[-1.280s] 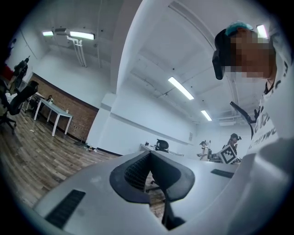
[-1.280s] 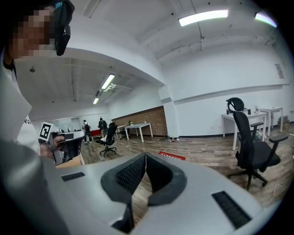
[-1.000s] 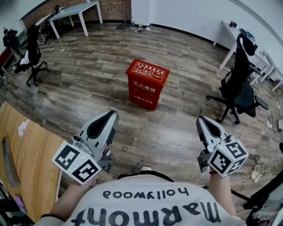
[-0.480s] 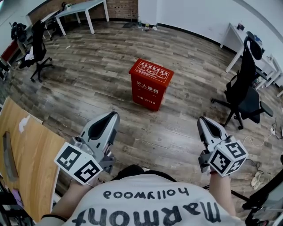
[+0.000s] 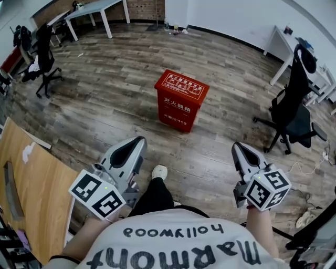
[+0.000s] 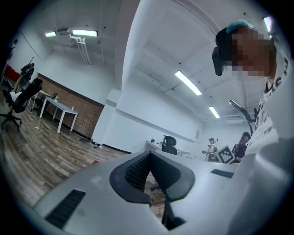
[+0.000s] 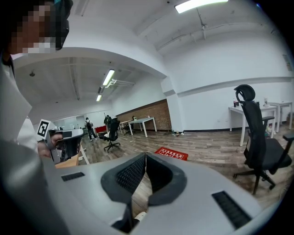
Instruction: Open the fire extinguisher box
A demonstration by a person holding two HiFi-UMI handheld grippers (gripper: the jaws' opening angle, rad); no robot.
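A red fire extinguisher box (image 5: 181, 100) with white print stands shut on the wooden floor, some way ahead of me. Its lid (image 7: 171, 153) shows as a red patch in the right gripper view; only a red sliver (image 6: 94, 161) of the box shows in the left gripper view. My left gripper (image 5: 142, 141) is held low at the left, jaws shut and empty. My right gripper (image 5: 236, 147) is held low at the right, also shut with nothing in it. Both are well short of the box.
A black office chair (image 5: 293, 107) stands right of the box beside a white desk (image 5: 281, 42). Another black chair (image 5: 39, 55) and a white table (image 5: 86, 13) are at the far left. A wooden tabletop (image 5: 31, 194) lies close on my left. My shoe (image 5: 159, 172) shows below.
The view has moved forward: the box sits slightly lower and nearer in the head view. A leg and shoe have swung forward between the grippers. Both grippers stay shut.
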